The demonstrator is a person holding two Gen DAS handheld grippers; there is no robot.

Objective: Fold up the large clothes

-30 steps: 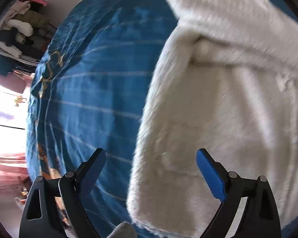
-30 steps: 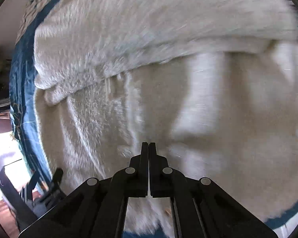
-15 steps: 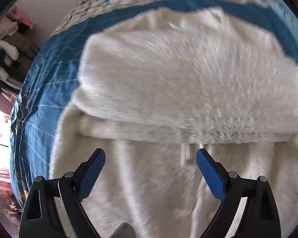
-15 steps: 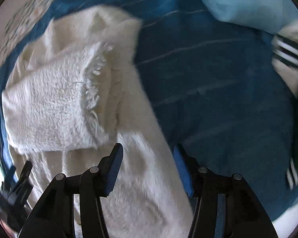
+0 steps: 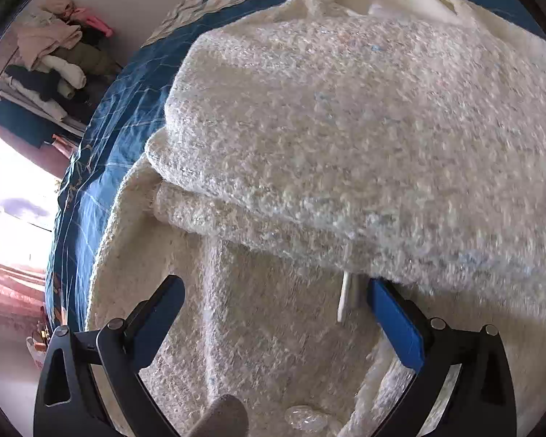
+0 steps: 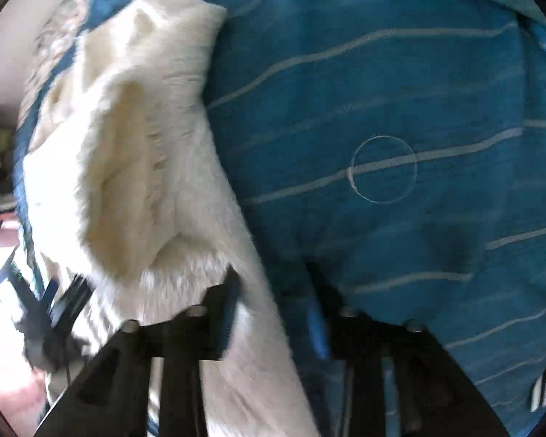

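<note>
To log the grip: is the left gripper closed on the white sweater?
No, the left gripper is open, its fingers wide apart above the white sweater.

At twelve o'clock the folded cream garment (image 5: 345, 127) blocks my left claw (image 5: 275, 313); bare blue bedspread (image 6: 382, 109) lies free toward nine o'clock.
</note>
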